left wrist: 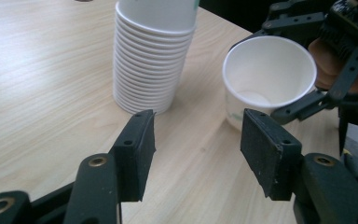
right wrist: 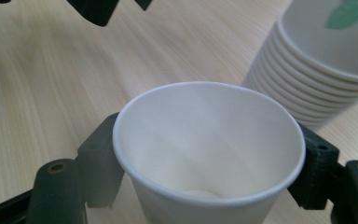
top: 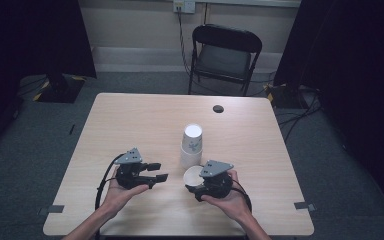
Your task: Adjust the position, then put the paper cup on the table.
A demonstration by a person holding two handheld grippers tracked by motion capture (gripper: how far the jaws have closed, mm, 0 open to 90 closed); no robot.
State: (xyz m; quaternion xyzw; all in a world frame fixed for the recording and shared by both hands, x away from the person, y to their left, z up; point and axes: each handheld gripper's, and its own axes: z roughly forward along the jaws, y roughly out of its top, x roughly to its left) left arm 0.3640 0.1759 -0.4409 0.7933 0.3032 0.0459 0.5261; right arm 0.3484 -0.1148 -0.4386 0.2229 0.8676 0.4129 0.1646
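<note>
white cup [right wrist: 205,154]; white stack [left wrist: 151,56], green print; pale woodgrain table [top: 145,120]

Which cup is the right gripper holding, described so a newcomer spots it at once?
On the wooden table, find the stack of cups near the middle. Just in front of it, the right gripper grips a single white cup. It stands alone, mouth up and empty, not nested.

The high view is dim with dark edges; the bench [top: 145,120] is evenly lit. Close views are brighter, their backgrounds softly blurred.
</note>
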